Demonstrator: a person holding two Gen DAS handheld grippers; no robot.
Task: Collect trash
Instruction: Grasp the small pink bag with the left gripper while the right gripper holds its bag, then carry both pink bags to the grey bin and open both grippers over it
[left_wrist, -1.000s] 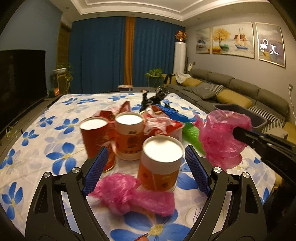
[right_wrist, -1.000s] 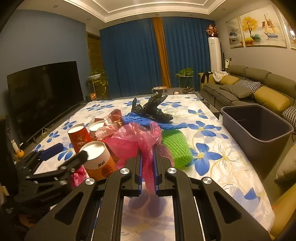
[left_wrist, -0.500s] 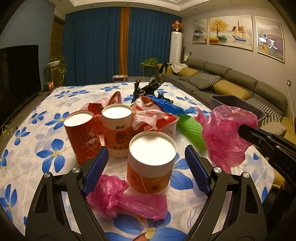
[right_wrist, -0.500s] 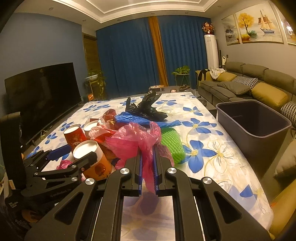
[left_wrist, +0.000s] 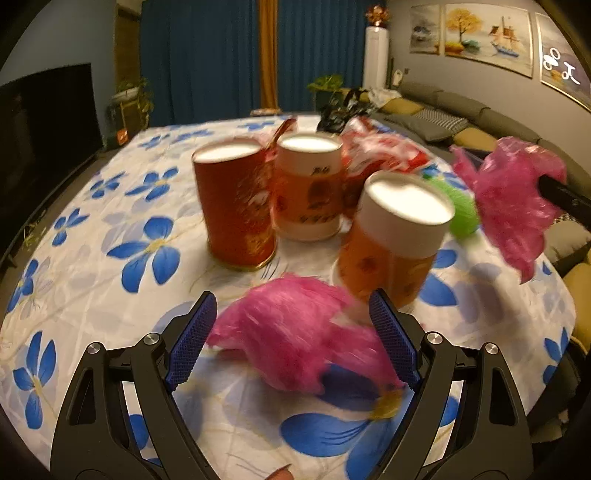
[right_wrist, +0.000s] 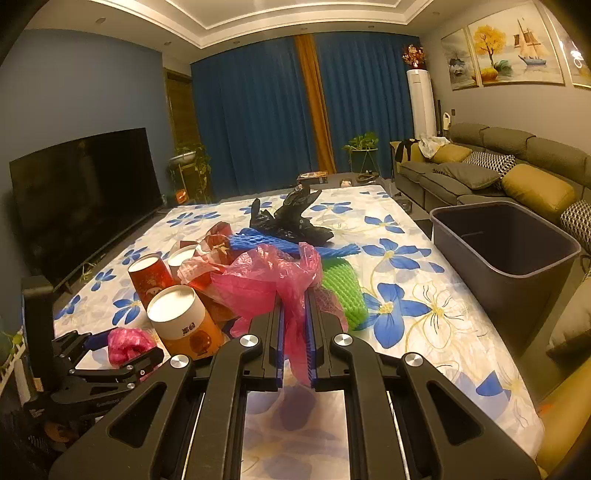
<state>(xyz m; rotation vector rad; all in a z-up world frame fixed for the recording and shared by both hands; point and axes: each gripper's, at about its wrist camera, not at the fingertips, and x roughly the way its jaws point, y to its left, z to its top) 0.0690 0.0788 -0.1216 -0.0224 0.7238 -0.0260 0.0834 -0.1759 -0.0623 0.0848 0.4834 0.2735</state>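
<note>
While left hand-held gripper (left_wrist: 291, 328) gapes astride pink bag (left_wrist: 295, 339) | right hand-held gripper (right_wrist: 295, 332) clamps pink wrapper (right_wrist: 273, 284)

1. I counted three lidded cylindrical canisters: a red one (left_wrist: 236, 201), a white-and-orange one (left_wrist: 308, 186), and an orange one (left_wrist: 395, 236).
2. Two pink plastic bags: one (left_wrist: 295, 336) lying flat, one (right_wrist: 273, 284) in my right gripper (right_wrist: 295, 350).
3. Two foam nets, blue (right_wrist: 291, 242) and green (right_wrist: 341, 286).
4. One black bag (right_wrist: 291, 218).
5. One grey bin (right_wrist: 506, 243).
</note>
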